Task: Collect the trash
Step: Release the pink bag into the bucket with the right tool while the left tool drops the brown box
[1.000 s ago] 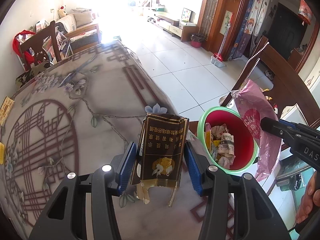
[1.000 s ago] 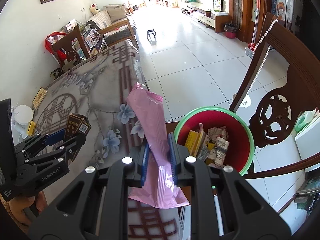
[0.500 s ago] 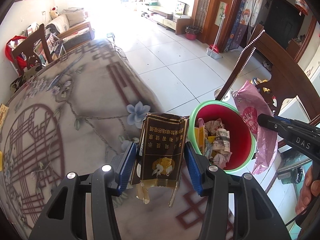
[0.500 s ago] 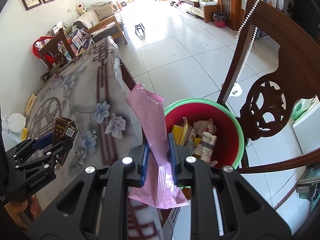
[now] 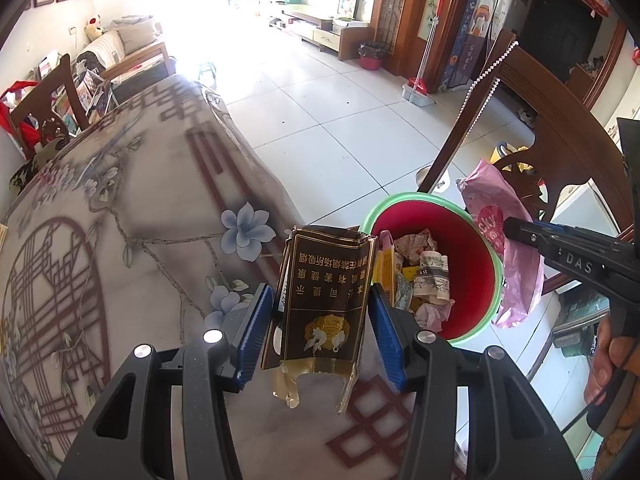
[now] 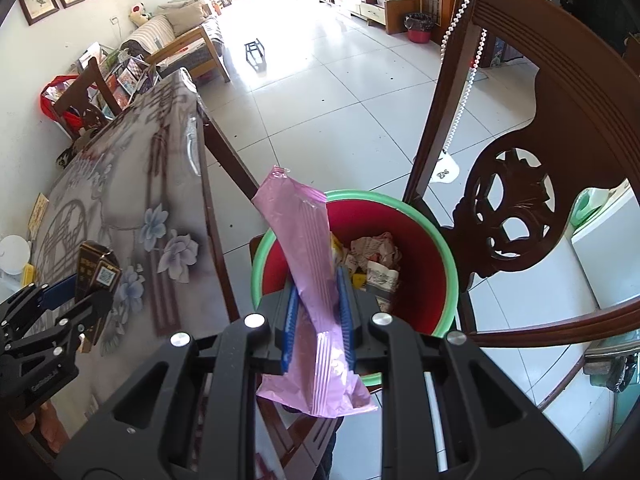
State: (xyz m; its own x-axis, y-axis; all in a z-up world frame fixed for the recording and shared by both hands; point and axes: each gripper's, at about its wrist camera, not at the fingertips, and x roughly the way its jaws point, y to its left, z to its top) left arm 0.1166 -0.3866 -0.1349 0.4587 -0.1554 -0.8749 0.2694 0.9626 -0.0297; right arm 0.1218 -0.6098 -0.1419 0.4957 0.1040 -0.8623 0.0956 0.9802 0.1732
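A torn brown cigarette pack (image 5: 326, 300) is being clamped between the blue pads (image 5: 253, 334) of the left gripper (image 5: 320, 332), which is being held over the edge of the patterned tablecloth (image 5: 120, 220). The pack is being kept upright, its ragged foil end hanging below the fingers, and its top edge is being shown just beside the rim of the red bin (image 5: 476, 280) at about 2 o'clock from the pack. In the right wrist view this same pack (image 6: 96, 276) is being seen at 9 o'clock, held above the table (image 6: 132, 200) and well apart from the bin.

A pink plastic wrapper (image 6: 310, 280) is being pinched flat between the closed fingers of the right gripper (image 6: 316, 316). This gripper is being pointed forward and downward over the near rim of the green-edged bin (image 6: 444, 256), so that the wrapper's upper end is being raised at 12 o'clock across the bin's near left rim while its lower end is hanging below the fingers. Crumpled paper and cartons (image 6: 376, 256) are lying inside the bin. A carved wooden chair (image 6: 520, 208) is standing just beside the bin at 3 o'clock. In the left wrist view the right gripper (image 5: 520, 234) is being held level, entering from 3 o'clock, with the wrapper (image 5: 508, 240) draped beside the bin's far rim, and part of the person's right hand (image 5: 612, 368) is being shown at the lower edge.
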